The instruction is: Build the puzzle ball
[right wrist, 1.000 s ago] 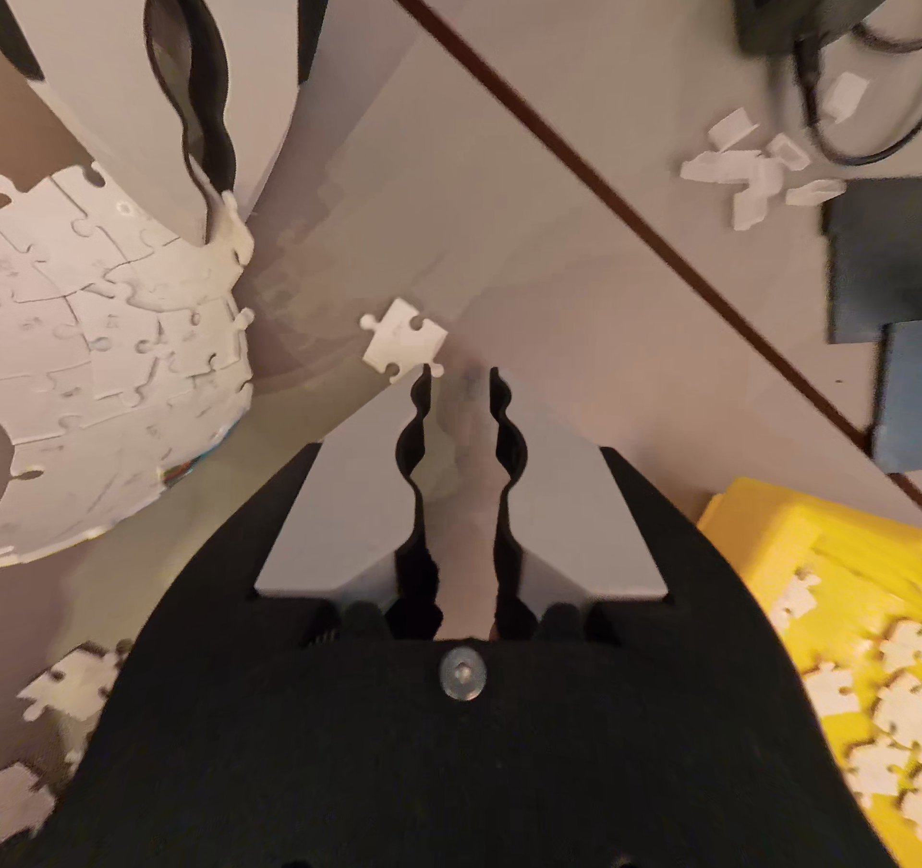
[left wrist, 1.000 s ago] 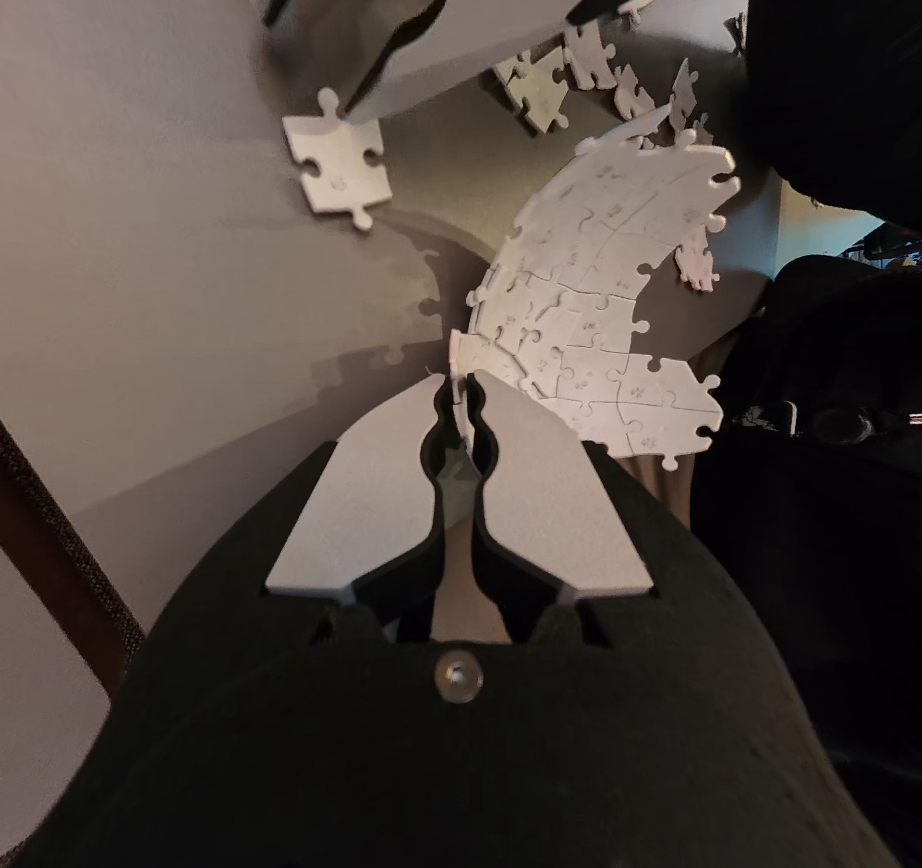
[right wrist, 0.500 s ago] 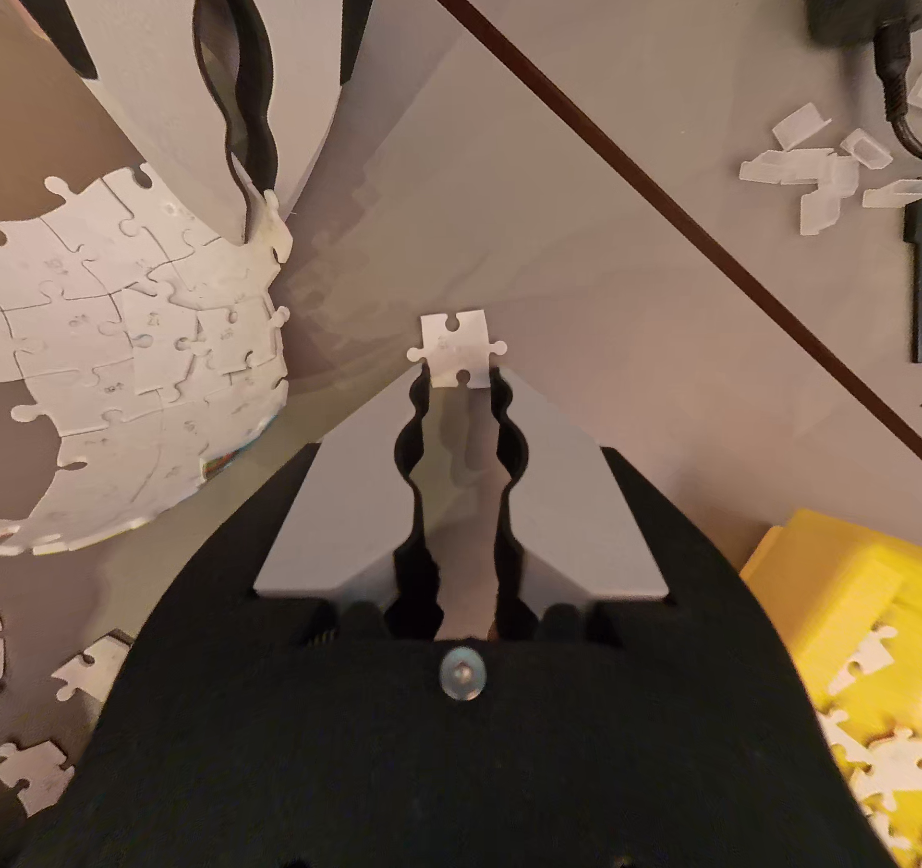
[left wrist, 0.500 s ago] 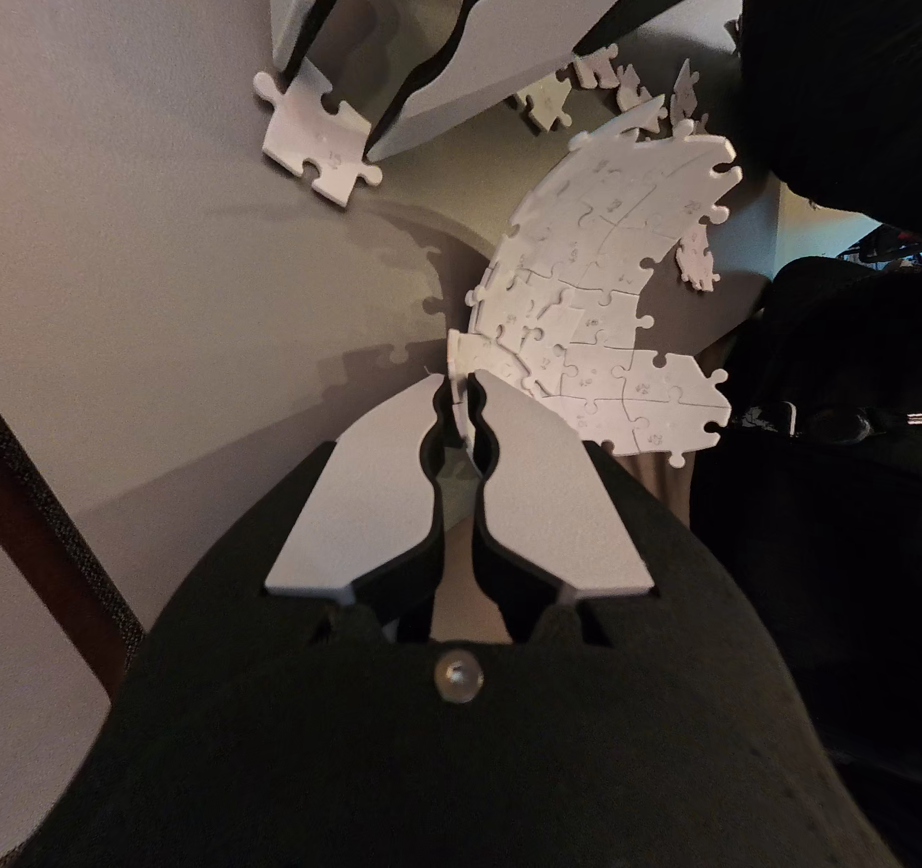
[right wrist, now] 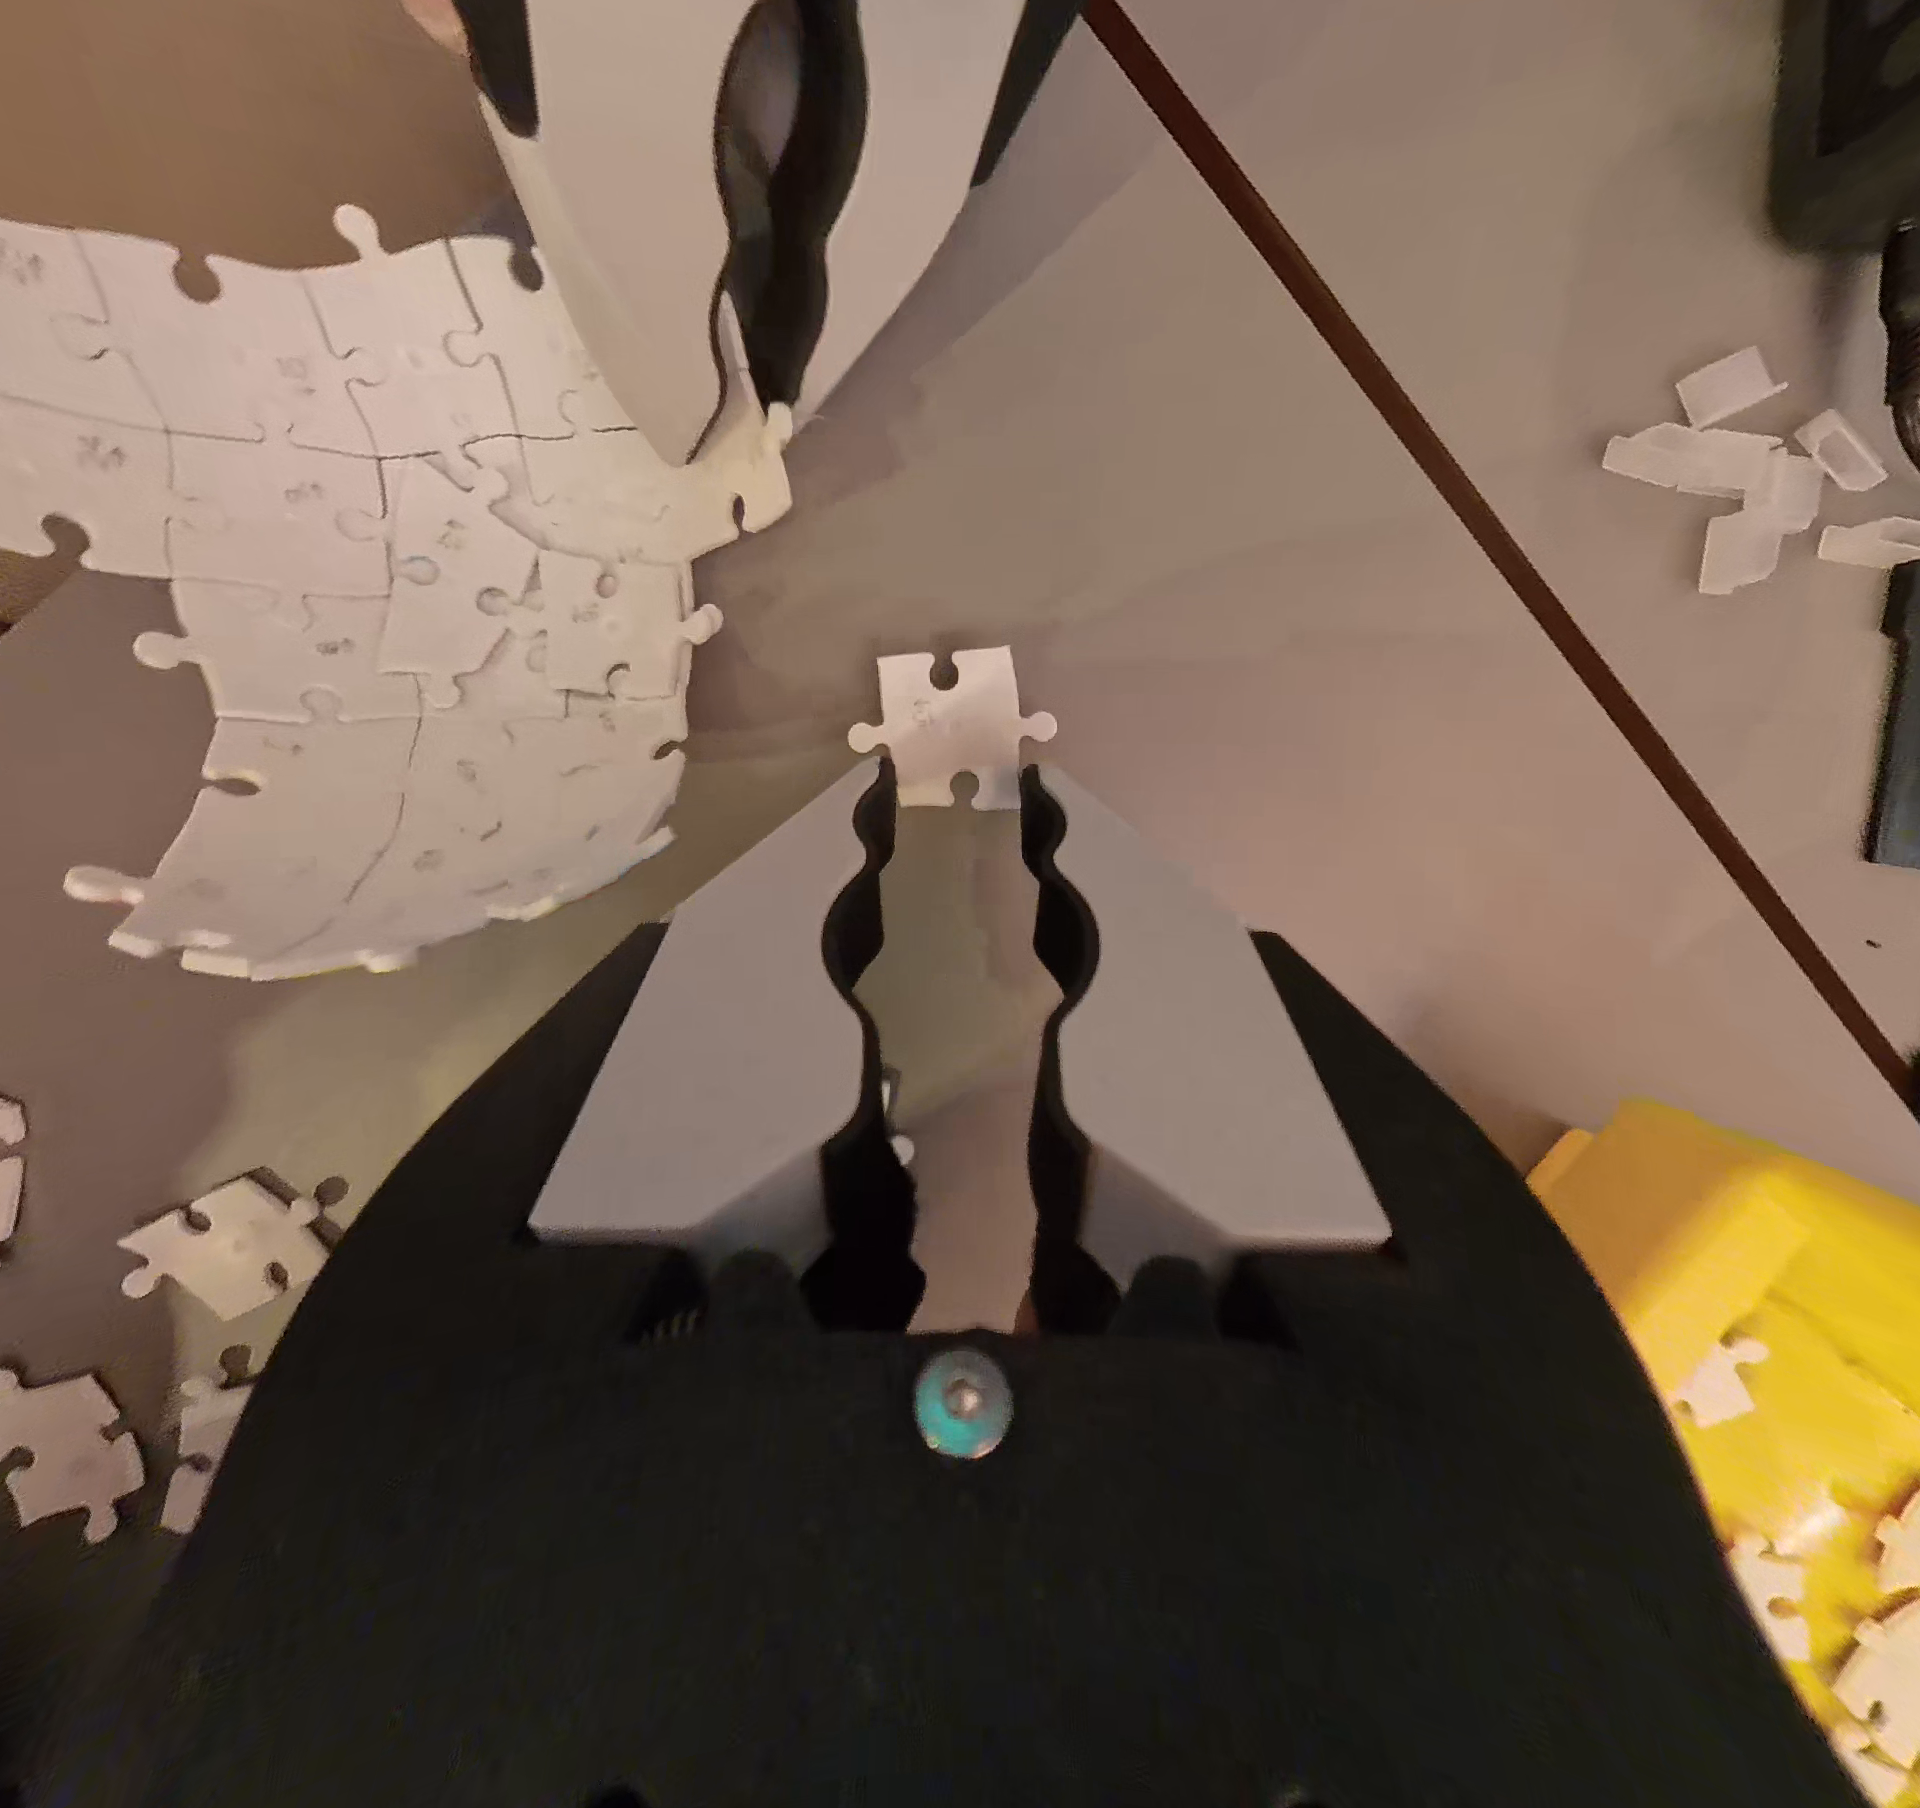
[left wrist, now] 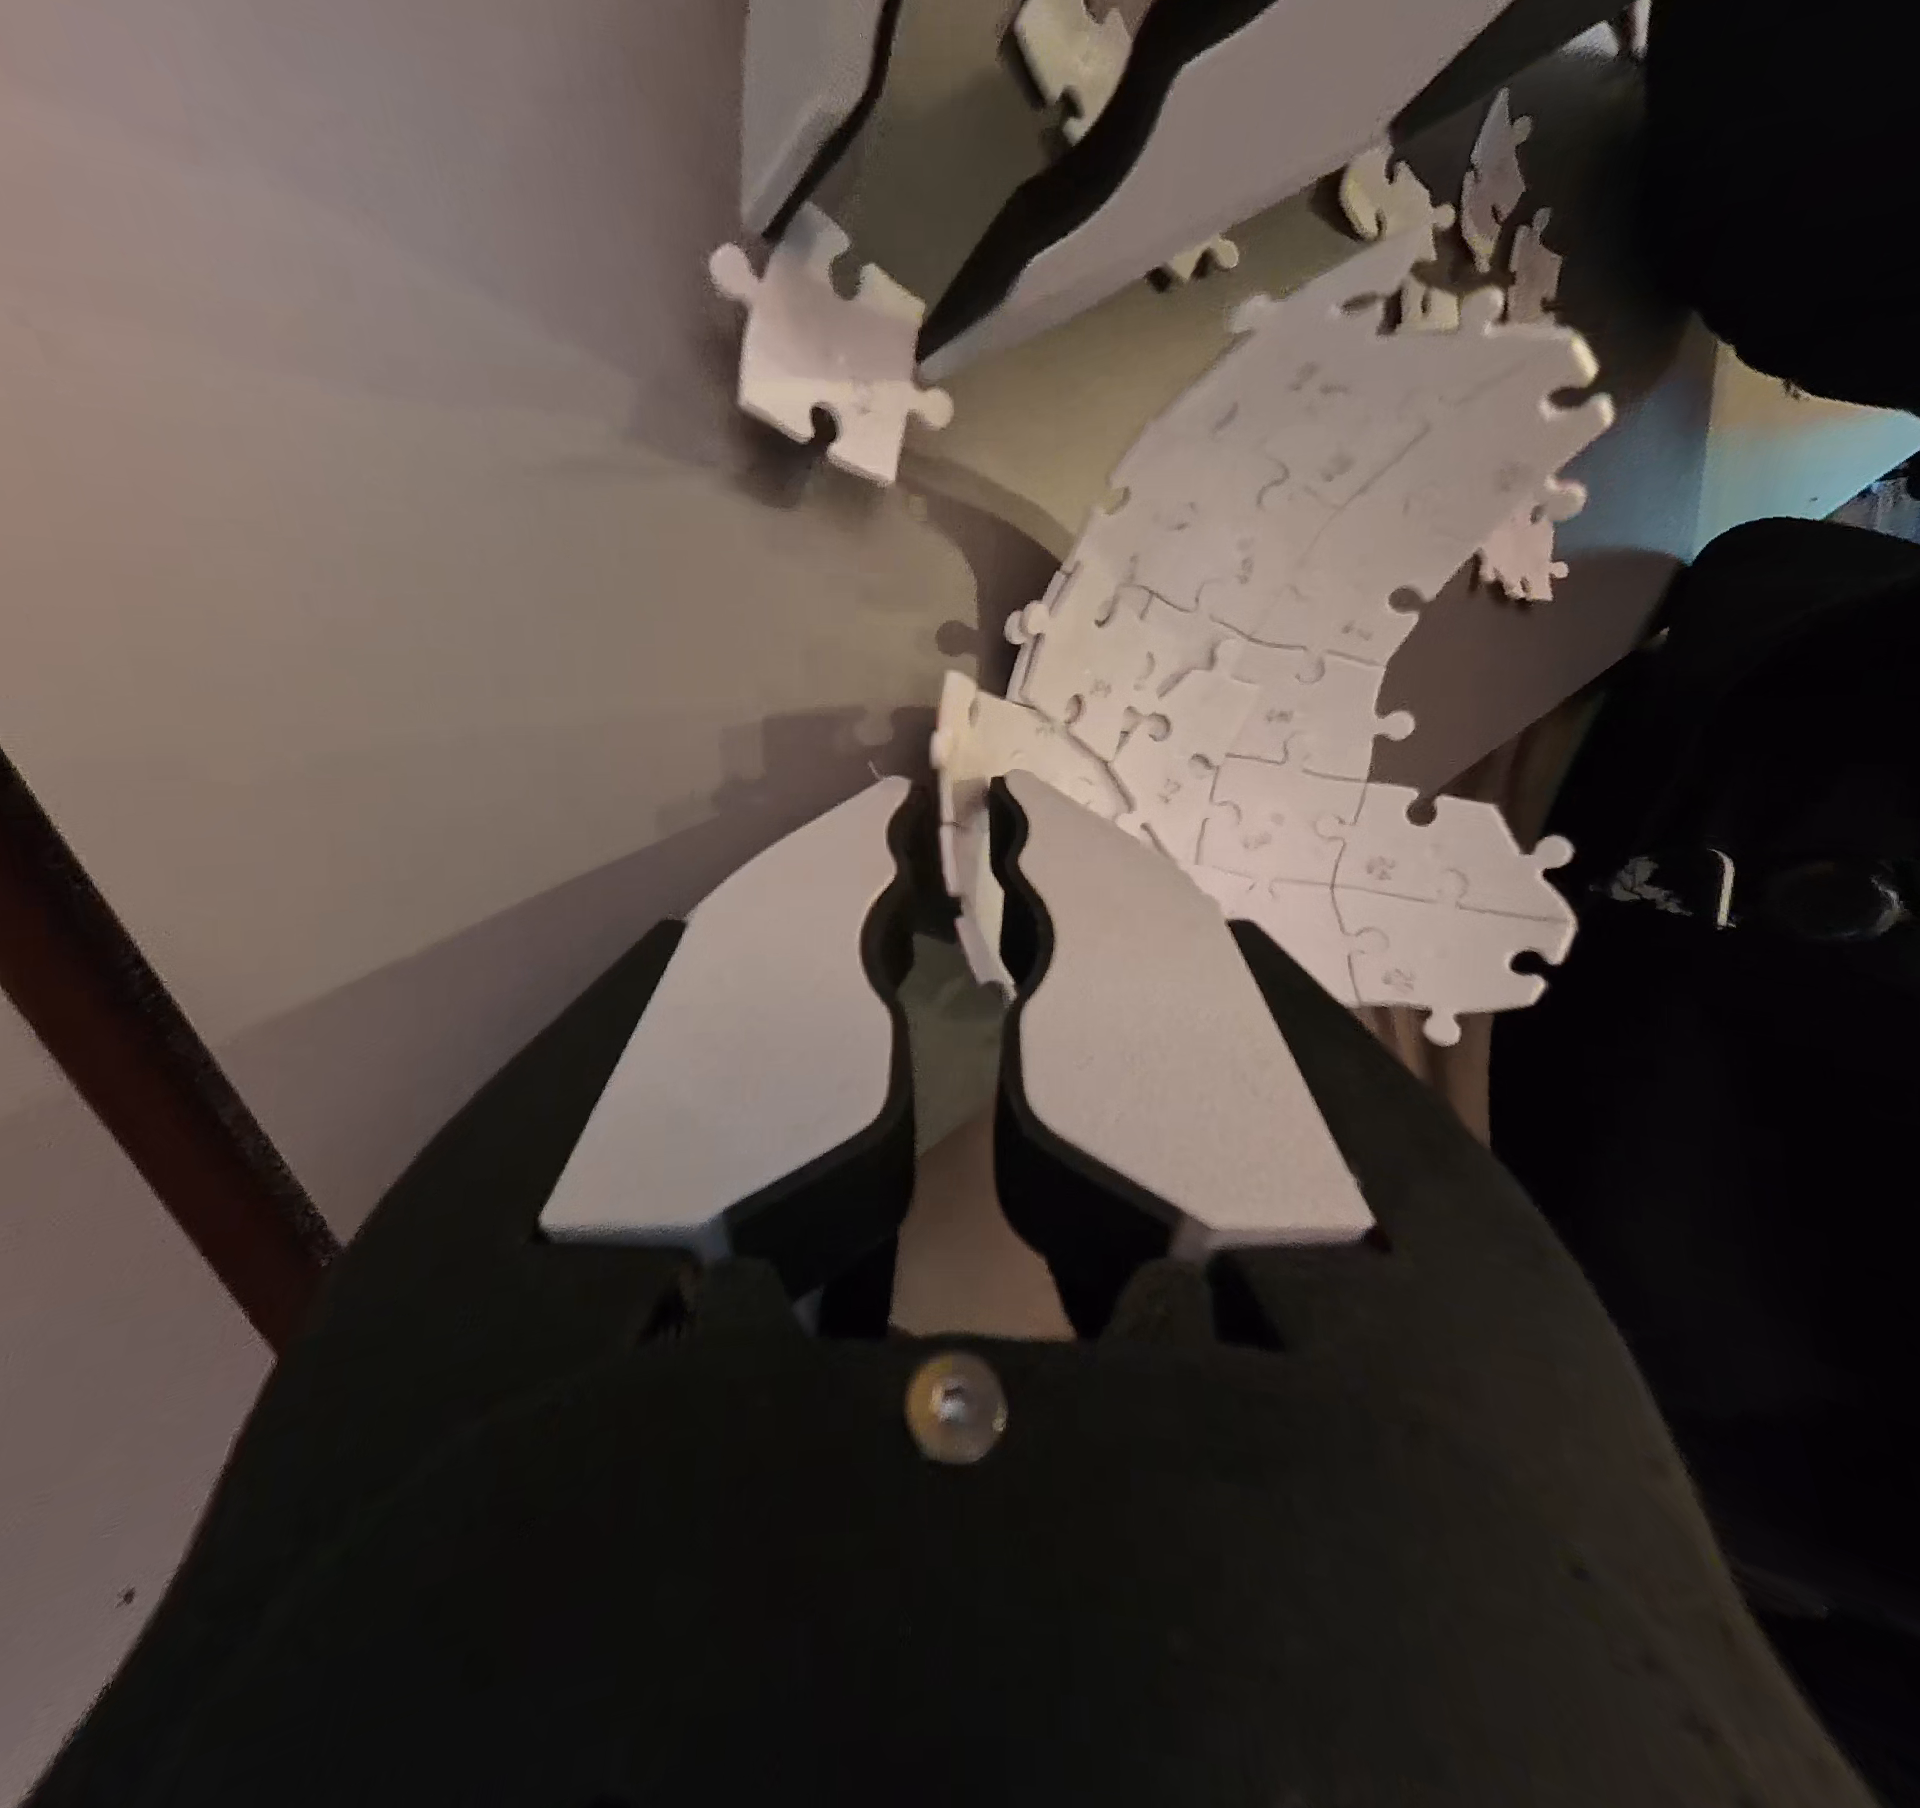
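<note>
My left fingers [left wrist: 951, 802] are clamped on one edge of the half-built puzzle ball [left wrist: 1288, 719], a curved white shell of interlocked pieces that I hold up off the bench [right wrist: 1195, 532]. In the right wrist view the shell [right wrist: 416, 595] sits up and to the left of my right fingers [right wrist: 956, 771], near but not touching.

Those right fingers are spread about as wide as the single loose piece [right wrist: 948, 724] — it sits right at their tips, its lower edge between them. I can't tell whether they pinch it yet or merely bracket it. It is a small, near-square white piece with a knob out each side and notches top and bottom.

The coming move, as I judge it, turns on that leftward gap: the right hand is the one to carry the piece across to the shell's knobbed rim.
</note>
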Motion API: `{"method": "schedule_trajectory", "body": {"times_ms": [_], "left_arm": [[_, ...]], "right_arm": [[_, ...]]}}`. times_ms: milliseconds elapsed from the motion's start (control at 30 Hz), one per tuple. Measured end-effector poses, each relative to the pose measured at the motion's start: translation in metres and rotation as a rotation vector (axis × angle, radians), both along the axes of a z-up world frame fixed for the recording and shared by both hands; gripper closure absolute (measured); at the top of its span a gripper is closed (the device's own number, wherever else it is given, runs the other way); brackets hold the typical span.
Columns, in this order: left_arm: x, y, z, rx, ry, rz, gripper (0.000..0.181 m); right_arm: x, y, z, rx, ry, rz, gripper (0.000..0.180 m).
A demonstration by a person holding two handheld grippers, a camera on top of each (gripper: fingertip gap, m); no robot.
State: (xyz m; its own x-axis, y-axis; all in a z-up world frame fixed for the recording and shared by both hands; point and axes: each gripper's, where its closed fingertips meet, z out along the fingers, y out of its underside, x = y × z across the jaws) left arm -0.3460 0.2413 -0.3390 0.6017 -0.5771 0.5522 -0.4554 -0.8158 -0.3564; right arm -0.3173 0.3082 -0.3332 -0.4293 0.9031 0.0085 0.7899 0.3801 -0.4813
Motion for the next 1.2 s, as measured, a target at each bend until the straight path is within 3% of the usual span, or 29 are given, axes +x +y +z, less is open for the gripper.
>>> {"method": "schedule_trajectory", "body": {"times_ms": [467,667,833,967,1067,1200], "left_arm": [[-0.004,0.019,0.026,0.120,-0.062,0.086,0.134],[0.005,0.048,0.066,0.237,-0.287,0.227,0.148],[0.021,0.043,0.078,0.223,-0.391,0.190,0.174],[0.021,0.043,0.082,0.236,-0.418,0.197,0.178],[0.019,0.048,0.084,0.270,-0.433,0.237,0.178],[0.015,0.059,0.098,0.393,-0.473,0.285,0.178]], "right_arm": [[0.000,-0.006,0.031,0.110,0.113,0.107,0.157],[-0.004,-0.016,0.053,0.225,0.185,0.177,0.158],[-0.008,-0.022,0.072,0.317,0.237,0.202,0.158],[-0.010,-0.020,0.080,0.332,0.264,0.181,0.164],[-0.011,-0.010,0.082,0.183,0.243,0.021,0.160],[-0.011,-0.008,0.090,-0.178,0.262,-0.136,0.160]]}}
